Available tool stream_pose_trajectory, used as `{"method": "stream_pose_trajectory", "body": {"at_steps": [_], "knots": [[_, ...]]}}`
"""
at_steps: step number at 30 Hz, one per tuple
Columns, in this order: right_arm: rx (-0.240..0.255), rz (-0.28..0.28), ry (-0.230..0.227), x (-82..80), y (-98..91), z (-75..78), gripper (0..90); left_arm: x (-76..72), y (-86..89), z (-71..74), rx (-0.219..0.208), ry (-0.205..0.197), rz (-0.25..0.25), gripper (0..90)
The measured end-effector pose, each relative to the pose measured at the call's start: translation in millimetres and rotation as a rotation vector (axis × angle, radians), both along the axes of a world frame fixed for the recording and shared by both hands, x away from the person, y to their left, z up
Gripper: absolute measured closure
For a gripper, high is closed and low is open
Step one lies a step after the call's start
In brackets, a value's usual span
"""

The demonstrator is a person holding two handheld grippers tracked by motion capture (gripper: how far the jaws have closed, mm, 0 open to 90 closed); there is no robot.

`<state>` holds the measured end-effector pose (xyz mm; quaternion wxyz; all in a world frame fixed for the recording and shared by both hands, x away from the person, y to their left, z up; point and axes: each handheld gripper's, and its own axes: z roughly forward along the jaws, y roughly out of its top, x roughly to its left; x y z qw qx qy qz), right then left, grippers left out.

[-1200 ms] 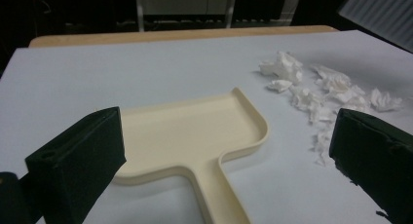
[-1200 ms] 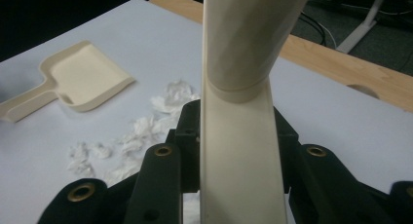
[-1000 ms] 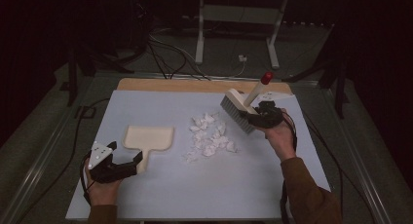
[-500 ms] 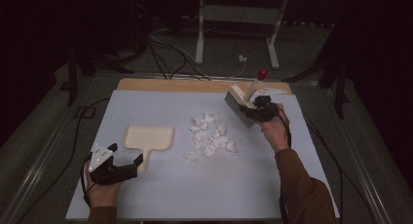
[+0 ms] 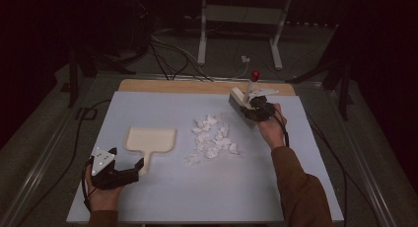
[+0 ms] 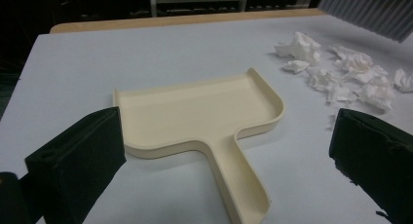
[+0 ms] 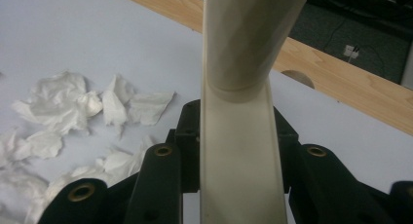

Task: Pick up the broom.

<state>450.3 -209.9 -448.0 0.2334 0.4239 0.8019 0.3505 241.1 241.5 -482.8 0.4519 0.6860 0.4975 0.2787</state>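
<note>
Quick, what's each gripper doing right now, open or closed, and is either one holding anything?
Left gripper: open, jaws on either side of the dustpan handle, not gripping.
Right gripper: shut on the brush handle.

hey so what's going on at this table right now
A person is setting up to sweep crumpled paper scraps off a pale table. The right gripper is shut on the handle of a cream hand brush, held beside the far right edge of the pile. The left gripper sits open at the handle of a cream dustpan, which lies flat left of the scraps, its jaws either side of the handle without gripping it. No scraps are in the pan.
</note>
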Motion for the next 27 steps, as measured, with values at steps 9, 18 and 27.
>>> {"method": "stream_pose_trajectory", "body": {"at_steps": [9, 18, 27], "knots": [[-0.058, 0.025, -0.022, 3.8, 21.6, -11.0, 67.5, -0.3, 3.3, 0.3, -0.015, -0.004, 0.013, 0.4], [-0.121, 0.131, -0.009, -3.6, 44.1, -28.9, 67.5, -1.0, 2.3, 0.0, -0.019, -0.009, 0.012, 0.4], [-0.19, 0.375, -0.026, -29.3, 60.0, -28.2, 67.5, -1.9, 4.5, -0.3, -0.024, -0.007, 0.024, 0.5]]}}
